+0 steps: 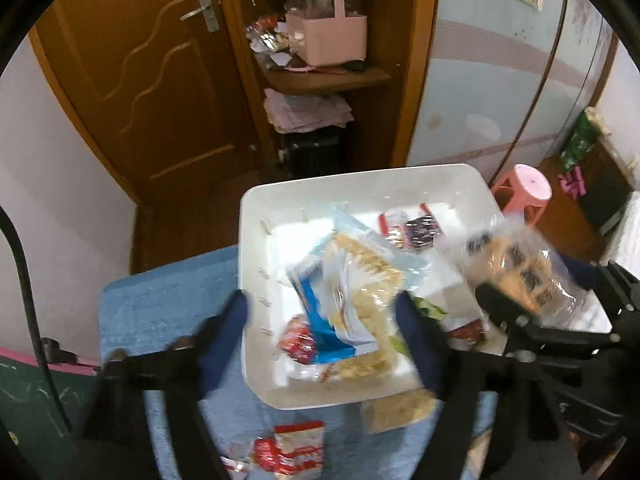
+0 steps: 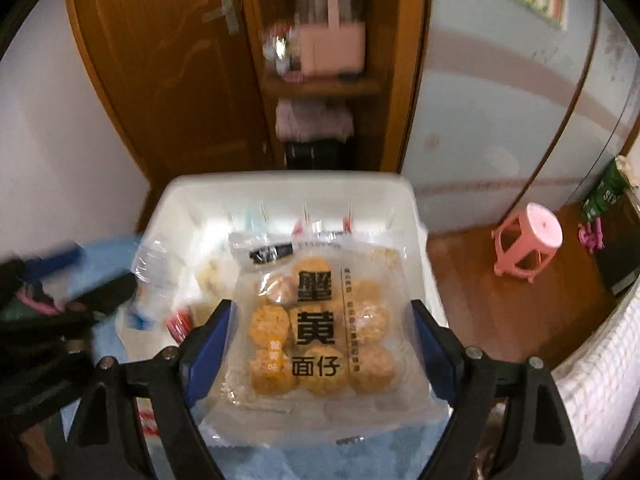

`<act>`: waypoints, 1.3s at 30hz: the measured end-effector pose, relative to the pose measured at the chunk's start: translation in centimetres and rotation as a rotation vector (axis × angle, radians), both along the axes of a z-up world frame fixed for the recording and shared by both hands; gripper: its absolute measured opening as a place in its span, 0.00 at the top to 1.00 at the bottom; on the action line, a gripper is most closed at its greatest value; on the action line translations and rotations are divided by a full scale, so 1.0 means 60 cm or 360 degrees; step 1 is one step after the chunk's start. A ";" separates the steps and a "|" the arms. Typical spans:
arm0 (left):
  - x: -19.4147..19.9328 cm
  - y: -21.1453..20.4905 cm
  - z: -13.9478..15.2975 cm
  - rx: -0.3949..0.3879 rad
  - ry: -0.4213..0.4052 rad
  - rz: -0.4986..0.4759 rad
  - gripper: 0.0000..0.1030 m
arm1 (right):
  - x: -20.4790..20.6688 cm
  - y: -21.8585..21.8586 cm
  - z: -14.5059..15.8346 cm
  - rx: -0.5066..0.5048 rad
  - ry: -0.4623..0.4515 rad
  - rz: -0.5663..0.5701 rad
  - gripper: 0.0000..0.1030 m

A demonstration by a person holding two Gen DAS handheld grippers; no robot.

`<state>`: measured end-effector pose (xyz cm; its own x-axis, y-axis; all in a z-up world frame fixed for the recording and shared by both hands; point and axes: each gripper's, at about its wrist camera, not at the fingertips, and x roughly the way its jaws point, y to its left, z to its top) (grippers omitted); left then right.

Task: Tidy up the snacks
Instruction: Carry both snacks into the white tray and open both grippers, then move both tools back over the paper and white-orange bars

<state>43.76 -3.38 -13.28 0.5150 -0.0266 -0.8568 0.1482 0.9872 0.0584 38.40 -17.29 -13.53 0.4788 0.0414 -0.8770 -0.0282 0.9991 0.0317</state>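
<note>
My right gripper (image 2: 320, 344) has its jaws apart around a clear pack (image 2: 320, 320) of round golden snacks with bold black print, lying over the white bin (image 2: 288, 186). My left gripper (image 1: 324, 332) gapes above the bin's mixed packets (image 1: 352, 300).

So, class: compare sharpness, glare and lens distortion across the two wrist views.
Left wrist: the door bows from fisheye, the bin floor glares white, the snack bags smear. Right wrist: the noodle-snack bag print reads sharp, the shelf basket blurs, the left gripper streaks.
</note>
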 end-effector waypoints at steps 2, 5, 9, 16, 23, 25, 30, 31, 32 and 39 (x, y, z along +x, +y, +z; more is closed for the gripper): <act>-0.002 0.002 -0.004 0.0025 -0.0021 -0.0001 0.19 | -0.001 0.002 -0.025 0.0004 0.0091 0.0027 0.16; -0.008 0.010 -0.012 0.0006 0.0023 0.0018 0.19 | -0.013 0.007 -0.031 0.0007 0.0067 0.0052 0.13; -0.022 0.025 -0.007 -0.0058 0.0024 0.0064 0.19 | -0.033 0.022 -0.007 -0.0077 -0.0068 0.0102 0.08; -0.070 0.053 0.037 -0.0173 -0.0061 0.0134 0.19 | -0.065 0.037 0.045 -0.0088 -0.0180 0.0162 0.08; -0.144 0.070 0.101 -0.0291 -0.0178 0.0152 0.19 | -0.145 0.031 0.097 0.0042 -0.0334 0.0189 0.08; -0.170 0.071 0.116 -0.0315 -0.0199 0.0153 0.19 | -0.168 0.027 0.108 0.0068 -0.0355 0.0193 0.08; -0.232 0.066 0.146 -0.0341 -0.0255 0.0138 0.19 | -0.233 0.009 0.143 0.0132 -0.0434 0.0170 0.08; -0.244 0.065 0.150 -0.0348 -0.0264 0.0135 0.19 | -0.245 0.005 0.149 0.0144 -0.0454 0.0164 0.08; -0.256 0.064 0.154 -0.0356 -0.0269 0.0133 0.19 | -0.260 -0.001 0.156 0.0157 -0.0474 0.0160 0.08; -0.344 0.052 0.161 -0.0411 -0.0291 0.0120 0.19 | -0.347 -0.041 0.183 0.0251 -0.0537 0.0124 0.08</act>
